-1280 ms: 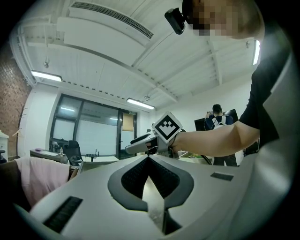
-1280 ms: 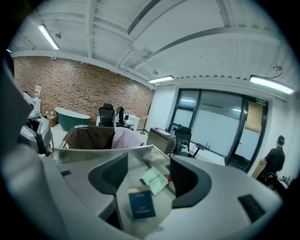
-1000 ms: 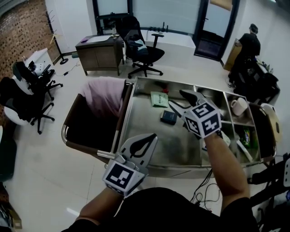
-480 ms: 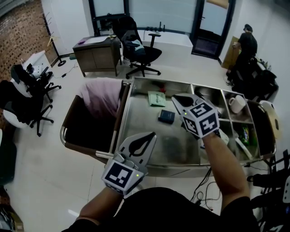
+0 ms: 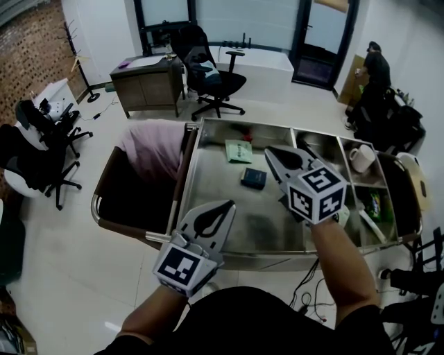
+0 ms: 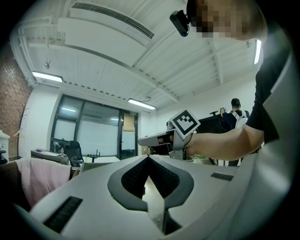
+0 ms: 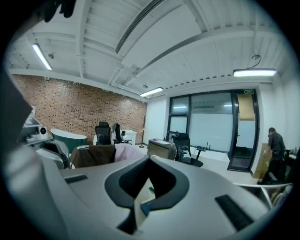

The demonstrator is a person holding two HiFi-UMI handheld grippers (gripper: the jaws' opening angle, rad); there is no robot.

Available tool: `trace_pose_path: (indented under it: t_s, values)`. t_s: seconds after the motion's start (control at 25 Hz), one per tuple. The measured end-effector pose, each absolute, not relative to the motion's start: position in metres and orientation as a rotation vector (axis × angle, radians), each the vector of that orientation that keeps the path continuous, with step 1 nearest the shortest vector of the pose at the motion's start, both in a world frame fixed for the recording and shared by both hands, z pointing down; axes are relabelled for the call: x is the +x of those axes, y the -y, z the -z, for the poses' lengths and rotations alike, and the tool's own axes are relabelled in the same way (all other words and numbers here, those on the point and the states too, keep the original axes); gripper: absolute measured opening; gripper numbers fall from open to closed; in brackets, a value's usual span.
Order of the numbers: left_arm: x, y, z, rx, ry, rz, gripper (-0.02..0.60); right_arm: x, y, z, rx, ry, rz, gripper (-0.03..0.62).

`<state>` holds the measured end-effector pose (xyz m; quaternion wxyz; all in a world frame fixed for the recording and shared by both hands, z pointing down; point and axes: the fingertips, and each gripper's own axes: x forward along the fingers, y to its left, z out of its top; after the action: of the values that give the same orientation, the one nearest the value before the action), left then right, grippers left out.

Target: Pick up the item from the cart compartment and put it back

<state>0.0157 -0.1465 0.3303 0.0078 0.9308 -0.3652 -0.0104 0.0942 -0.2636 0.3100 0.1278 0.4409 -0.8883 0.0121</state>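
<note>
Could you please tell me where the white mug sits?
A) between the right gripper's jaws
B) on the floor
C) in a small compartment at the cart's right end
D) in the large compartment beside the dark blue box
C: the white mug stands in a small divided compartment at the right end of the cart.

Premises are presenting as an office: a black swivel chair (image 5: 215,78) is standing beside a wooden desk (image 5: 149,82), glazed partitions (image 5: 222,17) are lining the far side, and strip lights (image 7: 253,72) are running overhead.
</note>
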Motion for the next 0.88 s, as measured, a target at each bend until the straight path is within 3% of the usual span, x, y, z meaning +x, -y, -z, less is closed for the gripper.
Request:
trace_pose_path:
  t_s: [0.88]
  values:
    - [0.031,0.137,-0.330,2.916,1.120,0.014,0.000,0.133,0.171,-0.276,1.461,2.829,-0.169,0.012]
